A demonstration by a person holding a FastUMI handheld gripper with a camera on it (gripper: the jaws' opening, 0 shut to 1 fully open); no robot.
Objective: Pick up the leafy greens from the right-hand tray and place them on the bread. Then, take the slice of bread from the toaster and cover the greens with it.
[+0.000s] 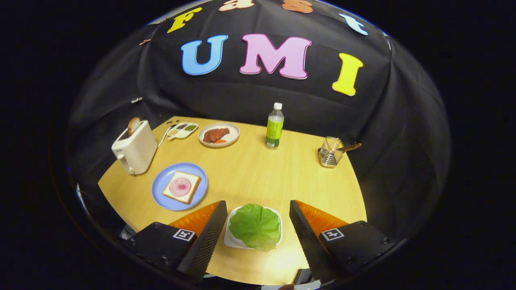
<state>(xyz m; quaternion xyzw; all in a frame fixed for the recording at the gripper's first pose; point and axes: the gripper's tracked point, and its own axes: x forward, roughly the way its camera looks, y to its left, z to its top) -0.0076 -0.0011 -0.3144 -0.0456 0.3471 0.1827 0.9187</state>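
Jaws spread wide and empty, your gripper [258,209] hovers over the white tray [231,241] with the leafy greens [255,225] between the fingers; beyond the tray's left, bread [182,187] waits on a blue plate [161,189], toaster [135,148] behind.

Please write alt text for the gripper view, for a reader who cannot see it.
The open gripper hovers above a lettuce leaf on a white tray, which shows between its fingers. Beyond, on the wooden table, a blue plate holds bread with a ham slice; a toaster holds another slice.
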